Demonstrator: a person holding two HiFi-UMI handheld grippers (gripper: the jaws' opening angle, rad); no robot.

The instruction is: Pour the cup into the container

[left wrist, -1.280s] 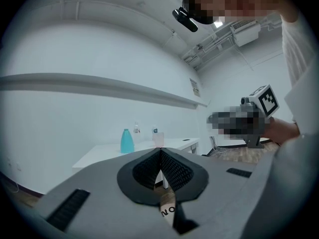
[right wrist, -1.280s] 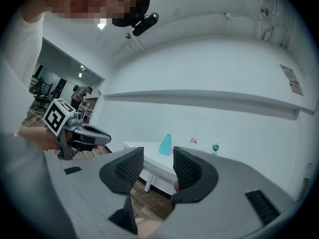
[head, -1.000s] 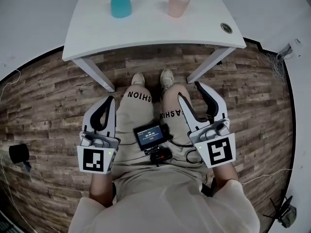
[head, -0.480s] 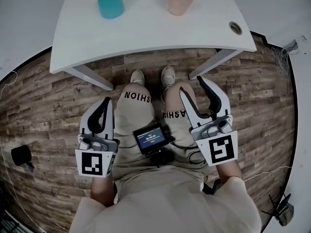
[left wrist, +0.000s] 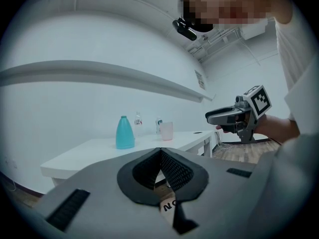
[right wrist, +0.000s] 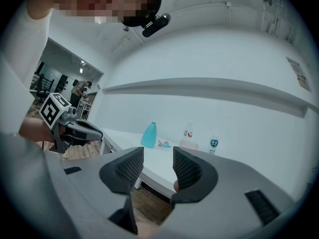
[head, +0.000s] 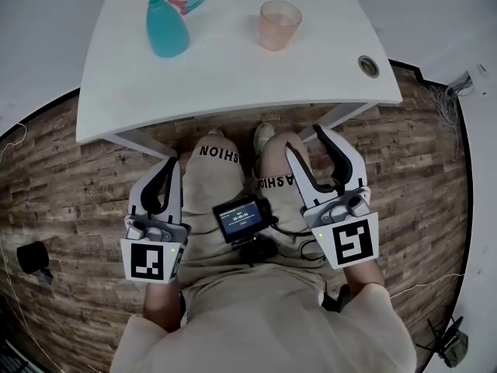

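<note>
Room: white counter (head: pixel 233 76) over a wood floor (head: pixel 70 169), with a pale wall behind.
Cup (head: pixel 279 24): pink and upright on the counter's far right part. It is well ahead of both pairs of fingers and touches neither.
Container (head: pixel 166 28): teal and upright, left of the cup and well apart from it. A spray cap (head: pixel 190 0) lies just behind it.
Left gripper (head: pixel 172 164): level over the left thigh, short of the counter's near edge. Its fingers are pressed together at the tips, with nothing between them.
Right gripper (head: pixel 304 141): level over the right thigh, also short of the edge. Its fingers are spread with nothing in the gap, and the cup is far ahead.
Lap: a small screen (head: pixel 241 217) sits between the grippers.
</note>
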